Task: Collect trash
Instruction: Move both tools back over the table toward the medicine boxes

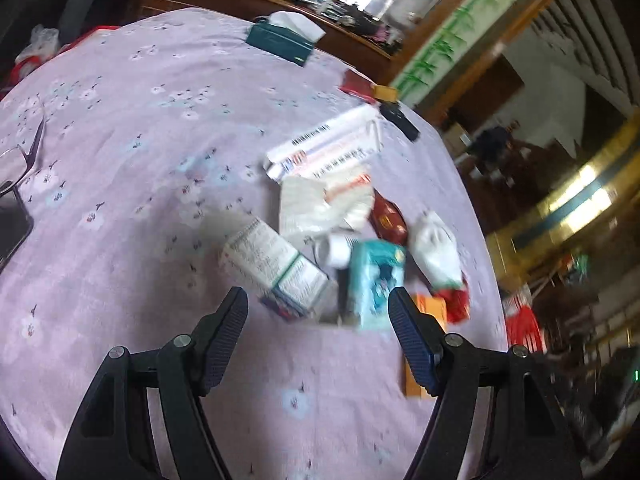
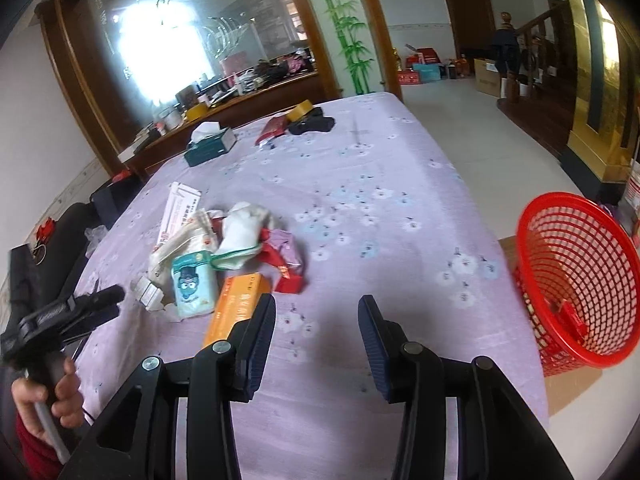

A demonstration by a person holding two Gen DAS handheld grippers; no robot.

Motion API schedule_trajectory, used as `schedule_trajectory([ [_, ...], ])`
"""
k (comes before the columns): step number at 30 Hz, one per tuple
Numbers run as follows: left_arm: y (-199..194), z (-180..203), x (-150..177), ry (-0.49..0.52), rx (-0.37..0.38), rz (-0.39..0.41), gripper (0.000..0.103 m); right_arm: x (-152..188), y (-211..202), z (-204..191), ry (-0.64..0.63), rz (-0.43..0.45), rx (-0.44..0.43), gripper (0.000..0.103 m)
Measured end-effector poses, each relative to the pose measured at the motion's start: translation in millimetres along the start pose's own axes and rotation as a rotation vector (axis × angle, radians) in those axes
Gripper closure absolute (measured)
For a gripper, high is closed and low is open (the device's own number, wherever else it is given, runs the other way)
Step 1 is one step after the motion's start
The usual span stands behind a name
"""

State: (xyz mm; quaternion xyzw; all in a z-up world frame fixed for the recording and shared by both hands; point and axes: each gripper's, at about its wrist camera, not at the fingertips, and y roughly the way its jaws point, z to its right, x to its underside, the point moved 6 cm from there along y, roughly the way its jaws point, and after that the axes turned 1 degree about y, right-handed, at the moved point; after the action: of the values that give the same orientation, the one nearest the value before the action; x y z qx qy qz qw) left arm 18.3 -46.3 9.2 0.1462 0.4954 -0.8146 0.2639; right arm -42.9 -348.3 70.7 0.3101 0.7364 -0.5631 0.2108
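Note:
A pile of trash lies on the purple flowered tablecloth [image 1: 120,160]: a white and green medicine box [image 1: 276,272], a teal tissue pack [image 1: 374,280], an orange box [image 2: 236,304], a white crumpled bag [image 2: 244,232], red wrappers [image 2: 288,264] and a long white box [image 1: 324,144]. My left gripper [image 1: 318,312] is open and empty, just short of the medicine box and tissue pack. It also shows in the right wrist view [image 2: 100,304]. My right gripper [image 2: 316,316] is open and empty above the cloth, right of the orange box.
A red mesh basket [image 2: 576,280] stands off the table's right edge. A dark green tissue box [image 2: 210,144], a red packet [image 2: 272,128] and black items [image 2: 312,124] lie at the far end. Glasses [image 1: 24,152] and a dark phone [image 1: 12,228] lie at the left.

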Motion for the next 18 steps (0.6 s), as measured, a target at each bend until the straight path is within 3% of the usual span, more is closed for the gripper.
schedule_trajectory([
  [4,19.9,3.3,-9.5,-0.014,-0.032,-0.014,0.032,1.9,-2.2,0.1,-0.008,0.001,0.004,0.056],
  [7,30.5,4.3,-11.6,0.004,-0.118,0.006,0.032,4.7,-6.1,3.4,-0.006,0.003,0.007,0.056],
  [9,39.0,6.4,-14.9,0.018,-0.133,-0.009,0.032,5.2,-8.3,5.8,-0.005,0.005,0.009,0.055],
  [15,46.3,-2.3,-7.6,0.155,-0.225,-0.066,0.032,8.2,-7.3,5.5,-0.012,-0.004,0.007,0.054],
  [18,37.6,-12.7,-6.7,0.180,-0.231,-0.066,0.032,8.8,-4.0,0.6,-0.021,-0.010,0.002,0.054],
])
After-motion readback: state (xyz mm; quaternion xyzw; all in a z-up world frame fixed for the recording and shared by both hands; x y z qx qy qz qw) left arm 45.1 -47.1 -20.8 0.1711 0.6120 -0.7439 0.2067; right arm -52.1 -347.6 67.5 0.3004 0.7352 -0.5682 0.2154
